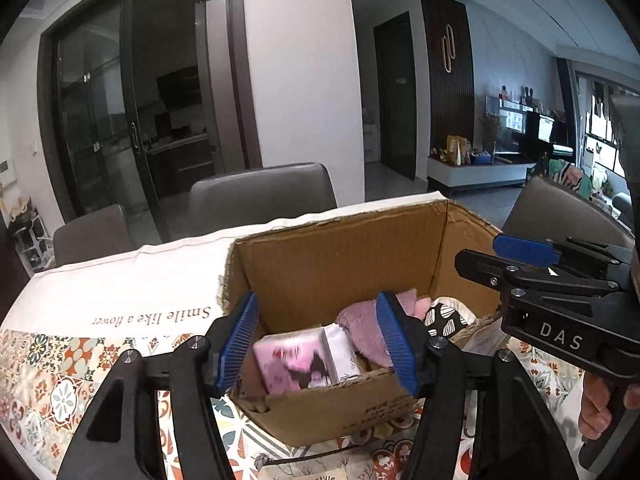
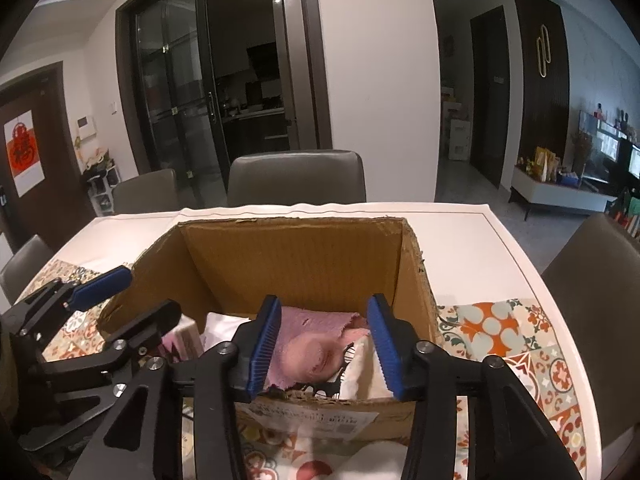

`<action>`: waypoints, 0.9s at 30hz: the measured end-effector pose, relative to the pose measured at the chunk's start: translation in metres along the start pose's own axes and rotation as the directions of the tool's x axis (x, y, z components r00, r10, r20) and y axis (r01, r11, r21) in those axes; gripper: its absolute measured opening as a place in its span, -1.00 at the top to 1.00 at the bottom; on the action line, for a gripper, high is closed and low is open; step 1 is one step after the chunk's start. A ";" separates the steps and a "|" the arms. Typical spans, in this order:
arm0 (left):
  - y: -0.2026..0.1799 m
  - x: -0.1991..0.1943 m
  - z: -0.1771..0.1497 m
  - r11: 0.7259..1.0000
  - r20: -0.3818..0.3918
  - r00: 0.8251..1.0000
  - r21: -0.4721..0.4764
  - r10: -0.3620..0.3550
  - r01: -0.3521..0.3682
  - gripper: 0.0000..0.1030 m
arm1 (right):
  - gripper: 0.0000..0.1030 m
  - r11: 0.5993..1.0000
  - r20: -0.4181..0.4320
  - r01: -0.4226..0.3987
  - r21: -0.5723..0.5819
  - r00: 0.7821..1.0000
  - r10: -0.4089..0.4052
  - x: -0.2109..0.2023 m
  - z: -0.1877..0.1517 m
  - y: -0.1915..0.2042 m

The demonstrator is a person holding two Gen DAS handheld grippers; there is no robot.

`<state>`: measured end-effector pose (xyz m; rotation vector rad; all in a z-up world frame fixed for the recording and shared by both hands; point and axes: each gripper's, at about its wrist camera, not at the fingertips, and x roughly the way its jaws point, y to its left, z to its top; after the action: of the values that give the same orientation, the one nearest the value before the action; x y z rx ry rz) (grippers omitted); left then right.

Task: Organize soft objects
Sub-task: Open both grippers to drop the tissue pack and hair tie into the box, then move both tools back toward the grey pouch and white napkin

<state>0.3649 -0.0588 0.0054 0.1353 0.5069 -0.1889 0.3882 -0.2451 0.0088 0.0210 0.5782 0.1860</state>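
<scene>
An open cardboard box (image 1: 344, 256) (image 2: 304, 256) stands on the table. Inside lie a pink tissue pack (image 1: 296, 364), a purple fuzzy cloth (image 1: 360, 328) (image 2: 316, 322), a pink soft item (image 2: 316, 354) and a black-and-white patterned piece (image 1: 442, 318). My left gripper (image 1: 320, 344) is open above the box's near edge, with the tissue pack loose between its blue pads. My right gripper (image 2: 326, 346) is open and empty above the box's near edge, over the pink item. Each gripper shows in the other's view, the right one (image 1: 520, 256) and the left one (image 2: 120, 296).
The table carries a patterned cloth (image 1: 60, 380) (image 2: 500, 332) printed "Smile like a flower". Grey chairs (image 1: 260, 192) (image 2: 296, 178) stand at the far side and another at the right (image 2: 592, 280). Glass doors and a living area lie beyond.
</scene>
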 end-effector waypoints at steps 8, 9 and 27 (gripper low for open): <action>0.002 -0.031 -0.008 0.999 0.047 0.998 -0.008 0.037 -0.036 -0.25 | -0.04 1.000 0.057 0.028 0.000 0.998 -0.028 -0.030 -0.004 0.003; 0.003 -0.036 -0.010 0.999 0.052 0.998 -0.015 0.038 -0.038 -0.27 | -0.04 0.999 0.071 0.032 0.000 0.997 -0.032 -0.036 -0.005 0.005; -0.002 -0.089 -0.039 0.998 0.085 0.995 -0.038 0.057 -0.054 -0.34 | -0.27 0.998 0.153 0.055 -0.011 0.987 -0.053 -0.097 -0.030 0.017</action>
<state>0.2700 -0.0414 0.0155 0.1057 0.4204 -0.1304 0.2894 -0.2464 0.0377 0.0050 0.4241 0.1347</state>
